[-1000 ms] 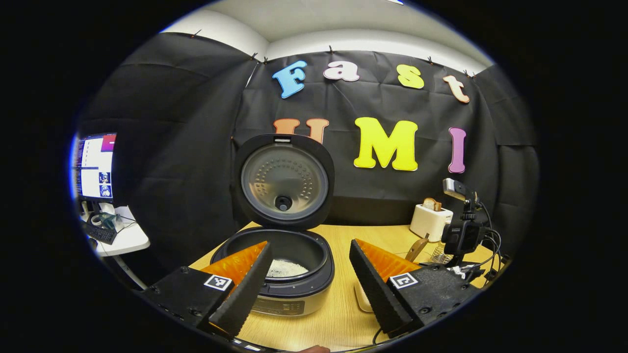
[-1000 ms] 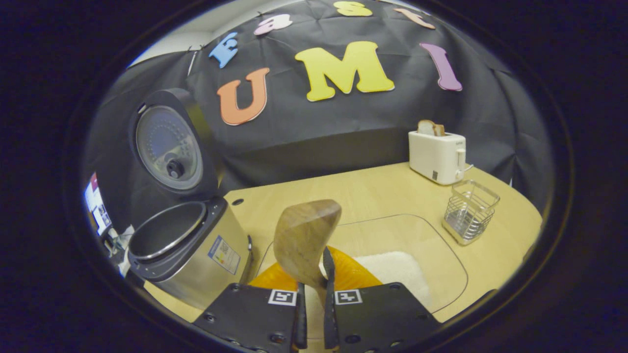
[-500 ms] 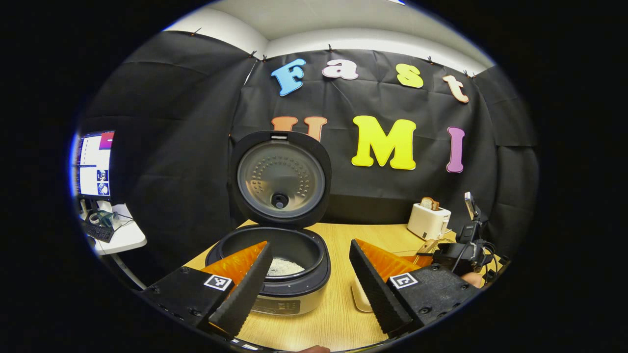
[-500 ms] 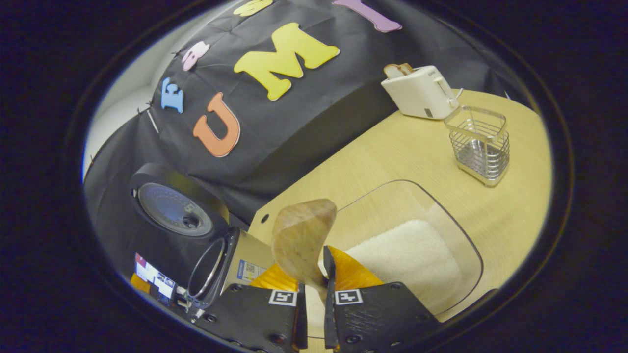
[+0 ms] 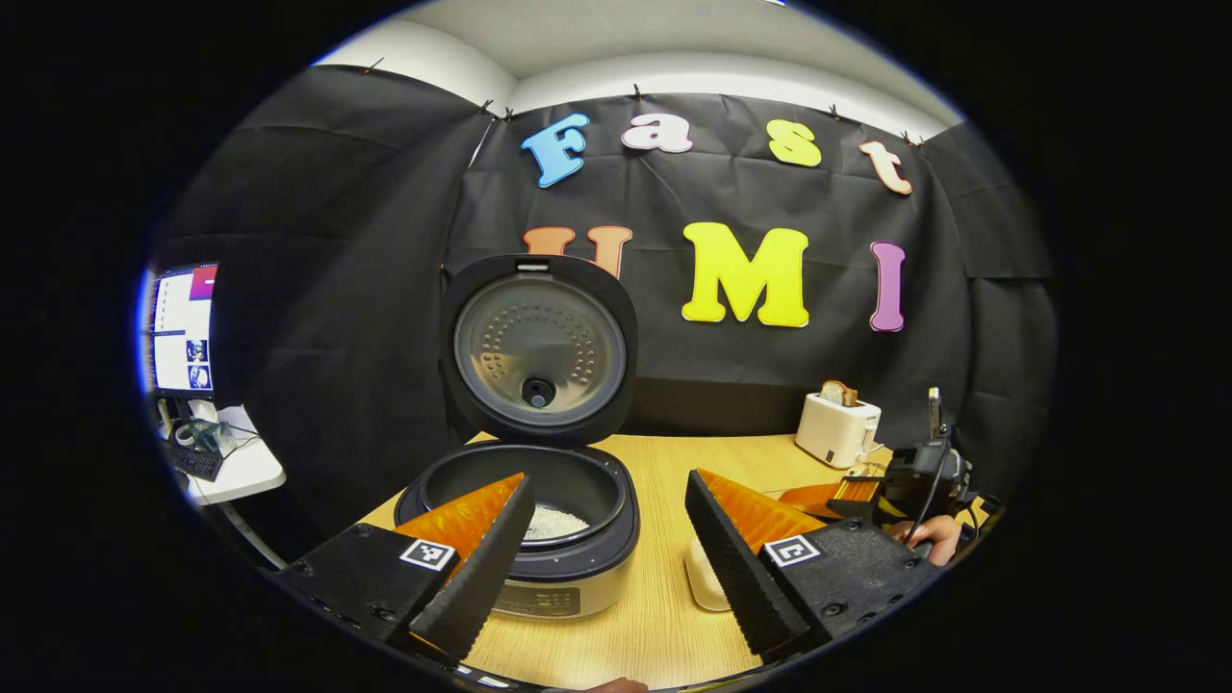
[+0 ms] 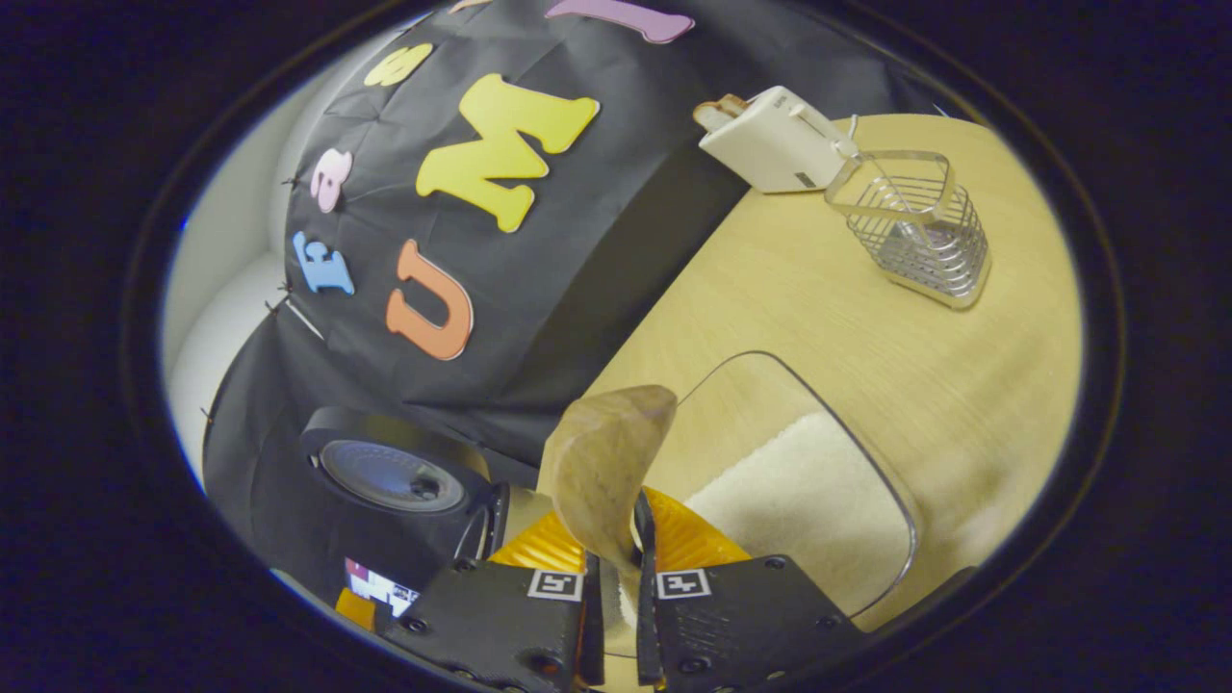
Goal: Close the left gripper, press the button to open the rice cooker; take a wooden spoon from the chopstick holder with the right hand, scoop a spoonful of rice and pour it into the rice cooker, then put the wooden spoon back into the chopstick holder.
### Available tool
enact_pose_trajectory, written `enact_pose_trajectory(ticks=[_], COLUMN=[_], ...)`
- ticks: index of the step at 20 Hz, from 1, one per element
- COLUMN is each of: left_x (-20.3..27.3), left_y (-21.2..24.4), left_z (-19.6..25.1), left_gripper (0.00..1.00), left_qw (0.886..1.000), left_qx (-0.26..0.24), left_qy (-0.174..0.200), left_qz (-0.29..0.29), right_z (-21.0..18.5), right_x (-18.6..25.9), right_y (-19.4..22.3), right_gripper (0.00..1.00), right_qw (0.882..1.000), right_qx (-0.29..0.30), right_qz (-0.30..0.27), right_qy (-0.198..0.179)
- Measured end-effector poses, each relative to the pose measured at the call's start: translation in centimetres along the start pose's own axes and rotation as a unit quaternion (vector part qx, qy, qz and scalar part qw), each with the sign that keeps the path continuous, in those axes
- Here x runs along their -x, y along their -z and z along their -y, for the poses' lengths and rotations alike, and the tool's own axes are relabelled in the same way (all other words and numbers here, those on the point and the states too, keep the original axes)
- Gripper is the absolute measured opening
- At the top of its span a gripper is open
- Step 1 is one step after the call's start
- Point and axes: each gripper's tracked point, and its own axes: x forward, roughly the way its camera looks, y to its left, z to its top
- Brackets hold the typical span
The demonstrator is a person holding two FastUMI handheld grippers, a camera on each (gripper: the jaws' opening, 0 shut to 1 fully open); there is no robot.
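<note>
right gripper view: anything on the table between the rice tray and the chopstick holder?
No. In the right gripper view, only bare table lies between the clear tray of rice and the wire chopstick holder. The toaster stands beyond the holder.

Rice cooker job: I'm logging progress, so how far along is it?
Done: the rice cooker lid stands open, some rice inside. In hand: the right tool grips the wooden spoon above the rice tray. Left: scooping, pouring, returning the spoon to the wire holder.

No lettering reads clearly: the rice cooker [image 5: 539,539] front panel carries print too small and blurred to make out.
</note>
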Motion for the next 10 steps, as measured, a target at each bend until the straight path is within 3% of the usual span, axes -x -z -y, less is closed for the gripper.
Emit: enact_pose_trajectory(ticks=[5, 10], left_x=[0.0, 0.1], left_y=[0.1, -0.1], left_z=[0.2, -0.2], left_gripper=[1.00, 1.00], left_qw=[1.000, 1.000], left_qx=[-0.004, -0.004], left_qy=[0.000, -0.003], left_qz=[-0.001, 0.002], right_z=[-0.7, -0.4], right_x=[2.1, 3.0], right_y=[-3.3, -4.7], right_gripper=[0.13, 0.13], right_qw=[0.996, 0.982], right_qx=[-0.072, -0.164], right_qz=[0.017, 0.003], right_qy=[-0.056, -0.095])
